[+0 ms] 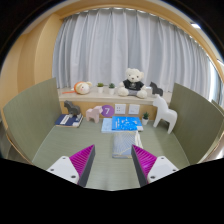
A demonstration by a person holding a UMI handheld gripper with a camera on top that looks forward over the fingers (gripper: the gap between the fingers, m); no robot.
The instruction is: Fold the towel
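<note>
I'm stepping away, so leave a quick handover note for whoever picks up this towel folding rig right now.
Gripper: open, held above the table, nothing between the fingers.
Towel: the light blue cloth lying on the table beyond the fingers, in front of the white horse figure. It looks compact, but I cannot tell whether it has been folded yet.
Behind it: a teddy bear on the shelf by the curtain.
Done: nothing that can be confirmed.
Left: reach forward to the towel, take an edge, fold it.

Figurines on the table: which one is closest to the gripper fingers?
The white horse figurine, standing just beyond the open gripper. The teddy bear sits farther back against the curtain, and the small pink toy stands beside the blue towel.
</note>
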